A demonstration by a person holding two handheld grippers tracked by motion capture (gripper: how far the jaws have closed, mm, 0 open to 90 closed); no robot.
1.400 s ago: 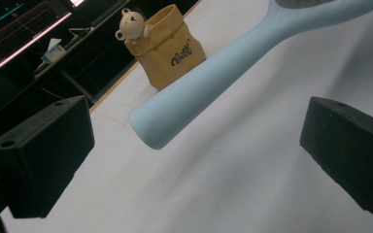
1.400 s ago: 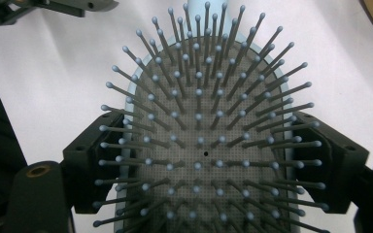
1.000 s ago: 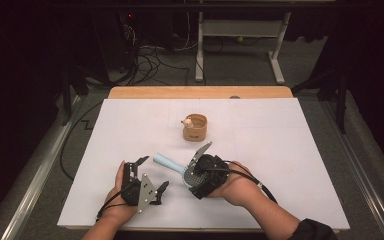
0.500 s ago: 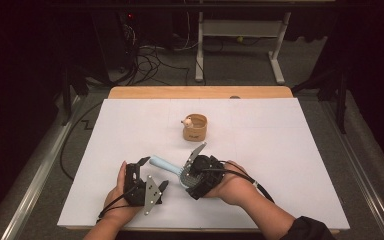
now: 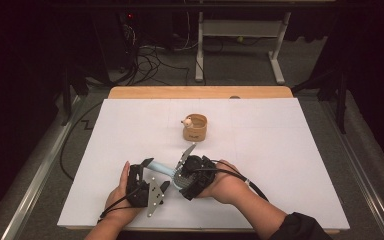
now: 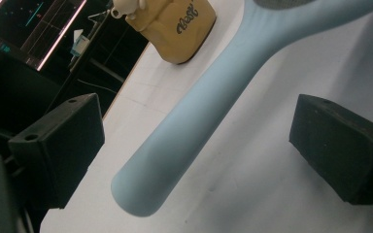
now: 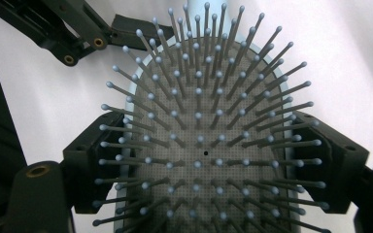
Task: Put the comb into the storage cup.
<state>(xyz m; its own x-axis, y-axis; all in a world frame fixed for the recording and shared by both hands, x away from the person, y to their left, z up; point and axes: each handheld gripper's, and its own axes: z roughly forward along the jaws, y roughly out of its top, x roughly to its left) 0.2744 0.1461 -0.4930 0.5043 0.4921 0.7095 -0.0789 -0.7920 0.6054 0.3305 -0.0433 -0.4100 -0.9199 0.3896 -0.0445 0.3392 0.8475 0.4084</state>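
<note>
A light blue hairbrush (image 5: 159,167) lies low over the white table, bristles up. My right gripper (image 5: 184,176) is shut on its head (image 7: 204,145), with one pad (image 7: 85,160) pressing each side of the rim. The brush's handle (image 6: 199,111) runs between the jaws of my left gripper (image 5: 141,169). Those jaws have just been closing, but a gap still shows on each side of the handle, so the left gripper (image 6: 199,141) is open around it.
A small tan cup (image 5: 195,131) with a white piece (image 5: 185,121) on its rim stands behind the brush, mid-table. The white sheet (image 5: 280,150) covers the table to its wooden far edge (image 5: 200,92). Cables and a desk frame lie on the floor beyond.
The right hand has carried the brush a little to the left. Its handle now reaches between the left gripper's jaws. The left hand has kept its place.
</note>
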